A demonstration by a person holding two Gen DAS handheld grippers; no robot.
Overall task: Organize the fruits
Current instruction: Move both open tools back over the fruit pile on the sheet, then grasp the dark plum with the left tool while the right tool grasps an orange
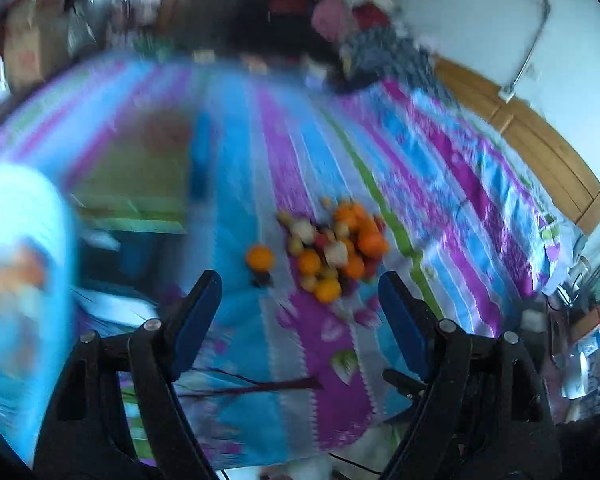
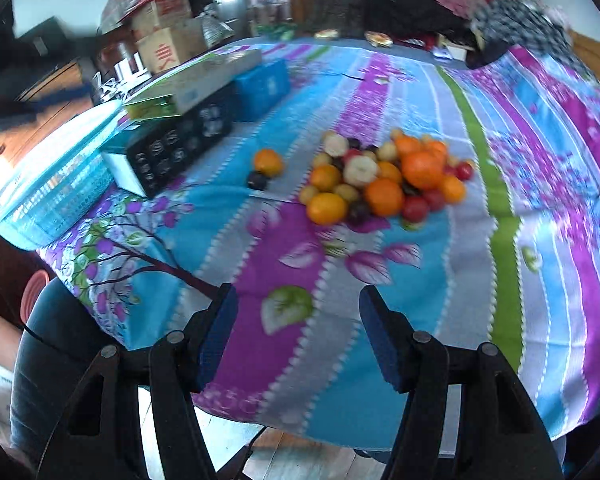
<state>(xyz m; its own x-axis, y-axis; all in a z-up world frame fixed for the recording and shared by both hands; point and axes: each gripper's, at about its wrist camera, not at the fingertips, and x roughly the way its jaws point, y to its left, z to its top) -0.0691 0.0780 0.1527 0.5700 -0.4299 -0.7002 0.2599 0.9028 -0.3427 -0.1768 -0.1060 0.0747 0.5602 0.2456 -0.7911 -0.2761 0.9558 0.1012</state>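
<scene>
Blue perforated plastic basket [image 2: 48, 184] sits at the bed's left edge. We judge it light and stiff; take it by the rim. Just right of it, mid-bed on the striped floral bedspread [image 2: 380, 320], lie a lone orange [image 2: 268, 161] and dark plum [image 2: 257, 180], then the heaped pile of oranges, red, pale and purple fruits [image 2: 384, 176]. Round, smooth, likely to roll; the soft ones bruise, so we'd pinch across the middle. Left hand-held gripper [image 1: 300, 312] gapes wide, empty; right hand-held gripper [image 2: 298, 332] about half open, empty.
</scene>
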